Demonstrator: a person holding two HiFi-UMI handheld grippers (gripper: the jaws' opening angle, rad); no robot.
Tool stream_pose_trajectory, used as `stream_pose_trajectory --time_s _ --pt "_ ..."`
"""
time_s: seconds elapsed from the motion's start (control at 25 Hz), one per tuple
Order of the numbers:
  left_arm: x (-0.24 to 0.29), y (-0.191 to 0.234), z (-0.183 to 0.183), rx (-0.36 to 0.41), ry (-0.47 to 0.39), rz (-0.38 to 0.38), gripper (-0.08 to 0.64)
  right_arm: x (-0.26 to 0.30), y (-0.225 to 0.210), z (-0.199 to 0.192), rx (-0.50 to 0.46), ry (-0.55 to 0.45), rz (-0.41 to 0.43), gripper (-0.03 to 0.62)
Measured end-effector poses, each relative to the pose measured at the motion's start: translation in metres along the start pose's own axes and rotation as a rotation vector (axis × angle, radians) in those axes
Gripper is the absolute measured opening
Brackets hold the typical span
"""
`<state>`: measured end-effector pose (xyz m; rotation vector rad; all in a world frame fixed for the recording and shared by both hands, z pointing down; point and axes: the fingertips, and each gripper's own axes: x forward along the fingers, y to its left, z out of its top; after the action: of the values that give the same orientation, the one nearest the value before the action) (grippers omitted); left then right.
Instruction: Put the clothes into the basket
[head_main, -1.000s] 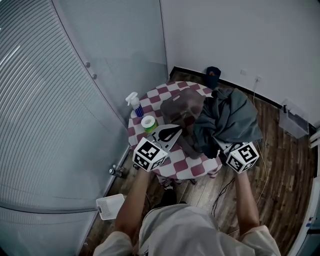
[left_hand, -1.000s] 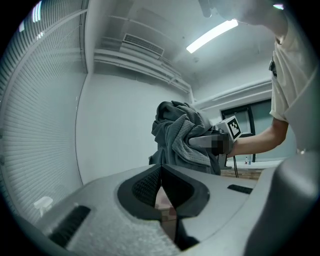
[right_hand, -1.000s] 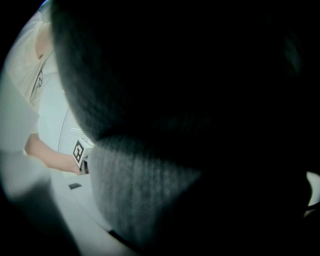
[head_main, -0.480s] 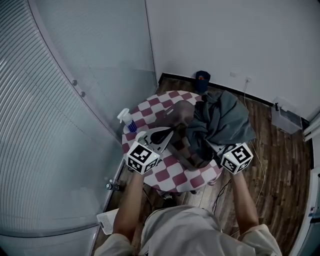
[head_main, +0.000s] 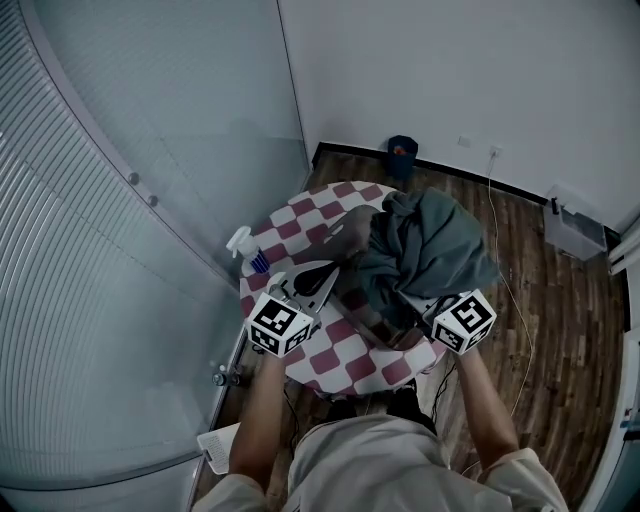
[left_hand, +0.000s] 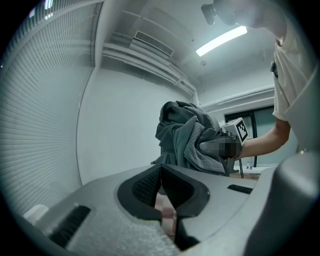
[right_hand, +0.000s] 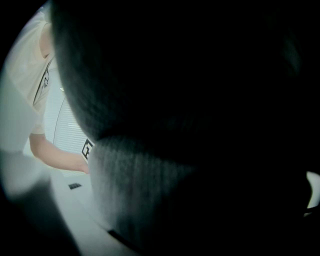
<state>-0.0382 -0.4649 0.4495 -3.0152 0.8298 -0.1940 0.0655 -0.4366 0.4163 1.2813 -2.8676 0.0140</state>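
Clothes: a bulky grey wad (head_main: 430, 245) is bunched over and just ahead of the right claw (head_main: 428, 302). Its lower folds seem to reach the table (head_main: 330, 362).
Right claw: the jaws are closed about halfway on a thick fold of the clothes, and cloth fills its own view.
Left claw (head_main: 328, 272): the jaws are together and empty, low over the table, beside the wad and apart from it.
Handling: judged soft, limp and light for its bulk, and not fragile. Loose folds will likely sag and trail.
Hold: a thick gathered fold looks best. The left claw could take the hanging side nearest it.
Basket: I cannot tell. A brown shape (head_main: 350, 232) ahead of the left claw, partly under the wad, may be it.
Edges: the table rim lies just behind both claws. A bottle (head_main: 243, 247) stands left of the left claw, near the rim, where a trailing hem could catch it.
Room: a glass wall (head_main: 150, 200) stands to the left, and there is open floor (head_main: 550, 330) right of the right claw.
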Motion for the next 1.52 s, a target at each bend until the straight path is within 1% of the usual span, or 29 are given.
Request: stream_pose_trajectory --time_s 0.12,0.28,0.36,0.48,0.6,0.8,0.92,1.04,1.12,1.24,1.28,1.32,1.36,1.4,1.44,1.52 --pt "0.004 0.004 0.001 -0.011 0.0 0.044 0.014 0.006 -0.001 -0.017 0.012 0.045 0.048 0.253" --pt "0.005 0.004 0.004 -0.005 0.005 0.098 0.015 0.009 -0.004 -0.024 -0.002 0.082 0.121 0.253" --pt "0.001 0.005 0.005 -0.01 0.001 0.13 0.015 0.014 -0.007 -0.031 0.007 0.123 0.153 0.253" --pt "-0.008 0.006 0.005 -0.009 0.004 0.175 0.015 0.025 -0.01 -0.05 0.014 0.248 0.196 0.253" --pt "-0.022 0.01 0.007 -0.013 0.0 0.233 0.015 0.037 -0.005 -0.073 -0.022 0.381 0.25 0.253" --pt "-0.06 0.016 0.005 -0.023 -0.007 0.331 0.015 0.052 0.011 -0.109 -0.045 0.535 0.338 0.253" --pt "-0.085 0.016 -0.003 -0.043 -0.014 0.385 0.015 0.06 0.012 -0.14 -0.1 0.617 0.388 0.253" --pt "-0.102 0.012 -0.014 -0.065 -0.012 0.415 0.015 0.065 0.007 -0.184 -0.138 0.76 0.389 0.253" --pt "-0.111 0.009 -0.021 -0.079 -0.007 0.423 0.015 0.067 0.004 -0.212 -0.132 0.858 0.373 0.253" --pt "-0.12 0.006 -0.028 -0.084 0.005 0.419 0.015 0.065 0.0 -0.243 -0.111 0.974 0.358 0.265" --pt "-0.122 0.006 -0.028 -0.084 0.007 0.418 0.015 0.062 -0.004 -0.252 -0.112 1.021 0.346 0.306" --pt "-0.125 0.007 -0.029 -0.084 0.009 0.417 0.015 0.058 -0.01 -0.261 -0.12 1.073 0.324 0.369" --pt "-0.127 0.008 -0.029 -0.084 0.01 0.417 0.015 0.054 -0.016 -0.268 -0.132 1.118 0.299 0.416" --pt "-0.128 0.009 -0.029 -0.083 0.011 0.414 0.015 0.051 -0.021 -0.271 -0.142 1.144 0.282 0.434" --pt "-0.127 0.01 -0.028 -0.081 0.01 0.411 0.015 0.05 -0.024 -0.271 -0.144 1.149 0.274 0.437" --pt "-0.124 0.012 -0.027 -0.078 0.008 0.403 0.015 0.05 -0.025 -0.266 -0.136 1.132 0.276 0.437"
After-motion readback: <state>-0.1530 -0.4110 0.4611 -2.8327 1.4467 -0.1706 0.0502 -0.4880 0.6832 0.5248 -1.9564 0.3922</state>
